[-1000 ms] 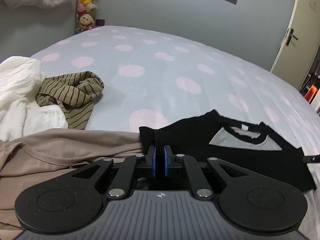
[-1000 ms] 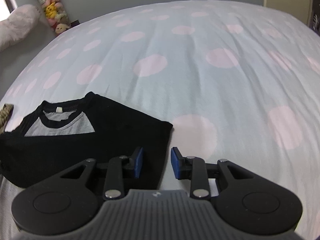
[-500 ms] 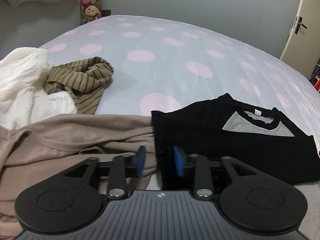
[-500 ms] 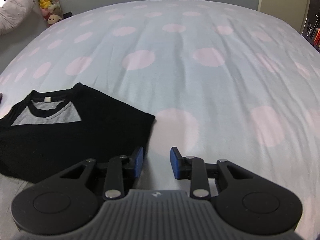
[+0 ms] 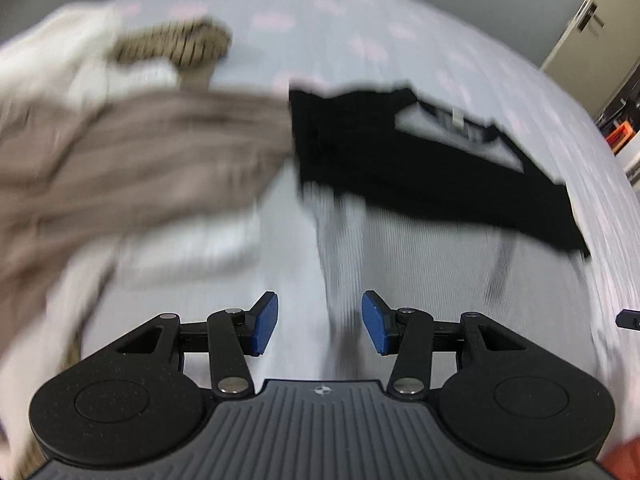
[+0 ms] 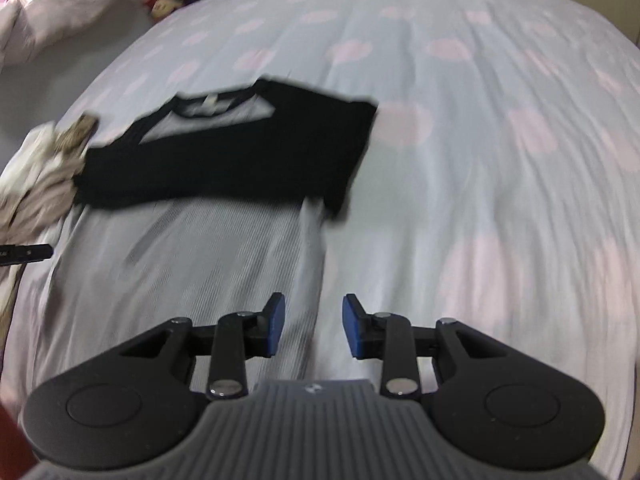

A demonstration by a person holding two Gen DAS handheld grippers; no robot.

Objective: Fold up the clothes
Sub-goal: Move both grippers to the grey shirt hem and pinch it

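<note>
Two grippers: both are seen from their own wrist cameras, held above a bed, with nothing between the pads of either.
Left gripper (image 5: 319, 324): its jaws have just been opening and now stand well apart; only pale grey fabric is seen behind the gap, and no cloth is gripped.
Right gripper (image 6: 313, 326): its blue pads are parted by a moderate gap, and nothing is pinched; the seam between grey fabric and bedsheet lies behind the gap.
Black shirt (image 5: 420, 164): it is laid folded on the bed, with a grey panel and a white label at its neckline; from the left gripper it is found at about 1 o'clock, from the right gripper (image 6: 240, 148) at about 11 o'clock, well clear of both.
Grey garment (image 6: 192, 264): a pale, finely ribbed cloth is spread flat from under the near edge of the black shirt towards both grippers.
Beige garment (image 5: 132, 160): it is heaped at about 10 o'clock from the left gripper, its edge touching the black shirt's left side; detail is lost to blur.
Striped cloth (image 5: 176, 46): an olive piece with dark stripes is bunched beyond the beige garment, at 11 o'clock.
White cloth (image 5: 56, 60): it is piled beside the striped cloth, further left.
Bedsheet (image 6: 480, 128): pale blue with pink spots, it is seen under everything.
Picture quality: both views are smeared, so fine folds cannot be told.
</note>
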